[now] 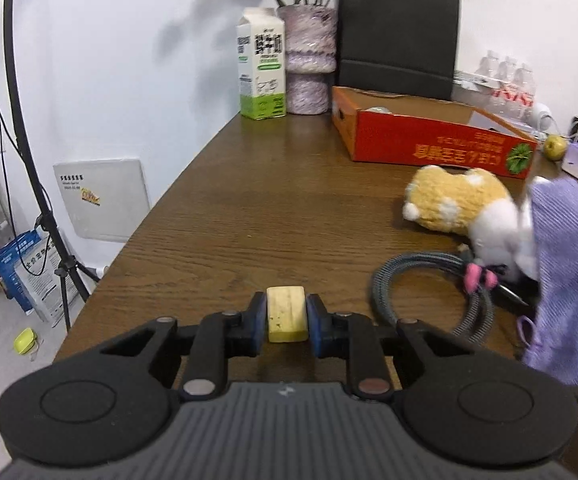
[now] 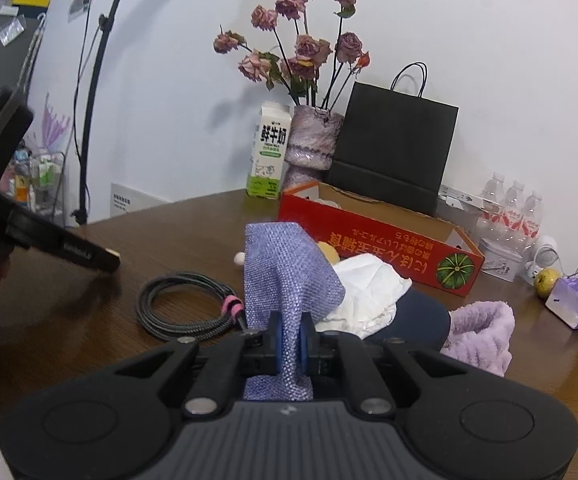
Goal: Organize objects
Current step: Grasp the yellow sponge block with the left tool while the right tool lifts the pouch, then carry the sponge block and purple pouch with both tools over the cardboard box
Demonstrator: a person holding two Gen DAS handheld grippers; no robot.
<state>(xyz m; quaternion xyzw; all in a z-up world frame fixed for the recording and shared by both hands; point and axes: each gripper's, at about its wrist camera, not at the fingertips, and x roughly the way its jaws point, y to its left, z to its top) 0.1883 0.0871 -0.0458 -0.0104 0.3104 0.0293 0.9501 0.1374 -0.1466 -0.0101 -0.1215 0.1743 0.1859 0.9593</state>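
Two grippers, each loaded, above a wooden table [image 1: 249, 208]. The left gripper [image 1: 286, 316] is closed on a pale yellow block [image 1: 286, 314], its blue pads pressing the block's two long sides so that it sits squarely along the fingers; whether the block rests on the table or is carried just above it cannot be told. The right gripper [image 2: 289, 342] is clamped on a fold of lilac woven cloth [image 2: 285, 276], which rises as a peak above the jaws, a shape that suggests the fabric is being lifted free of the pile beneath. That pile comprises white crumpled material [image 2: 369, 292] over a dark blue rounded object [image 2: 421, 316], with a fluffy purple item [image 2: 481, 332] just beside it. A coiled grey cable [image 2: 185, 304] bound by a pink tie lies near the cloth, and an orange-and-white plush toy [image 1: 457, 204] lies between the cable and the red cardboard box [image 1: 433, 146]. The open-topped box, well apart from both grippers, is the likely receptacle for the loose items. Behind it stand a milk carton [image 1: 261, 64], a vase of dried roses [image 2: 313, 144] and a black paper bag [image 2: 393, 152].
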